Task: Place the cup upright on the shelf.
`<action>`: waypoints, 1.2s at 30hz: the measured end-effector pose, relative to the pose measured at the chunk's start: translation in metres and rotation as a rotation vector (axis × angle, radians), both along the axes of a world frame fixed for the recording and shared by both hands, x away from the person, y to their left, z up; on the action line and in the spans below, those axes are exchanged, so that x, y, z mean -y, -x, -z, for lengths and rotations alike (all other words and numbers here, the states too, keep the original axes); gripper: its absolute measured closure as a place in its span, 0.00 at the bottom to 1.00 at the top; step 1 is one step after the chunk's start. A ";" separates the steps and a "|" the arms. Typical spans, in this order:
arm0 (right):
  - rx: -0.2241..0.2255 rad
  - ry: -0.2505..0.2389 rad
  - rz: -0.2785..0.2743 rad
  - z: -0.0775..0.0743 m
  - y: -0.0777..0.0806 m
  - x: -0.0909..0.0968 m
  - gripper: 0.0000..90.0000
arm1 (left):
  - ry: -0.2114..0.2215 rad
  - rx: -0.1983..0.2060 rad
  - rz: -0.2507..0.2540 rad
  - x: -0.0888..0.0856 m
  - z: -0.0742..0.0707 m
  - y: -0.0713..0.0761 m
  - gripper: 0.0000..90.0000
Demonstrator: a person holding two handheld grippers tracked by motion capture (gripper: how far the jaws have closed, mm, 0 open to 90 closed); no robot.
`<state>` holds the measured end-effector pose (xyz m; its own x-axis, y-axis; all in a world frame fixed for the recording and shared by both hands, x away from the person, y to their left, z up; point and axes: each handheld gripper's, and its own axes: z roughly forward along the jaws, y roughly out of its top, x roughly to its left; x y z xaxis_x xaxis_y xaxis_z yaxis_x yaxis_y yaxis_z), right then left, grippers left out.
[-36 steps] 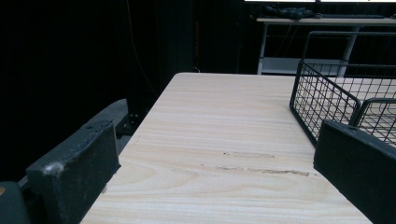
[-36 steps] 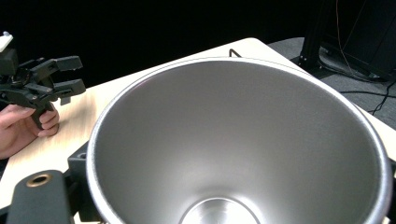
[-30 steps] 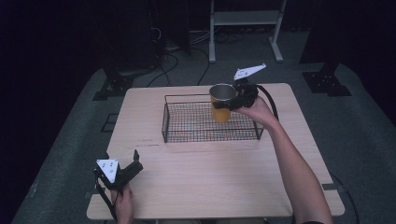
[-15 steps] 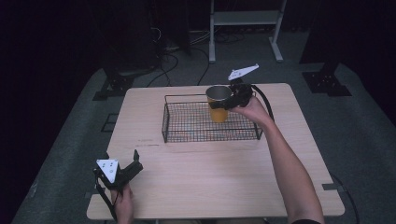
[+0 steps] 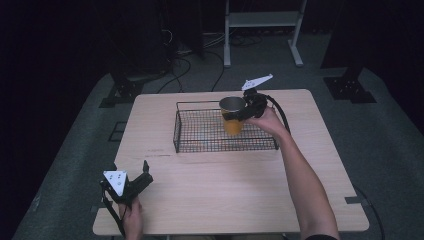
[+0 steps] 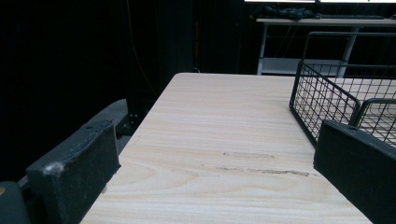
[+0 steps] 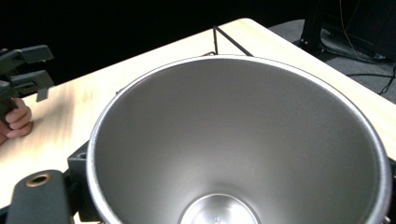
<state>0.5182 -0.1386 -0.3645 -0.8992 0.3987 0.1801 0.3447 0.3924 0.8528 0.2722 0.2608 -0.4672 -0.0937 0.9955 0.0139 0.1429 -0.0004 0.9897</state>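
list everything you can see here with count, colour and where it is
cup: 1, orange outside with a silver metal inside, held upright over the right part of the basket
wire basket: 1, black, far middle of the table
table: 1, light wood, centre of the high view
shelf frame: 1, white, on the floor beyond the table
stand bases: 2, black, on the floor off the far corners of the table
cables: several, black, on the floor behind the table
right gripper: 1, black, shut on the cup
left gripper: 1, black, open, at the near left corner of the table
forearms: 2, coming in from the near edge
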 end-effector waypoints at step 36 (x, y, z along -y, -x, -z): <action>-0.026 0.064 0.009 0.031 -0.011 -0.007 0.13 | 0.006 0.002 0.001 -0.001 0.000 0.000 0.00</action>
<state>0.5289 -0.1318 -0.3952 -0.8908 0.4184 0.1774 0.3705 0.4425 0.8167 0.2721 0.2616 -0.4672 -0.0931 0.9956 0.0074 0.1410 0.0058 0.9900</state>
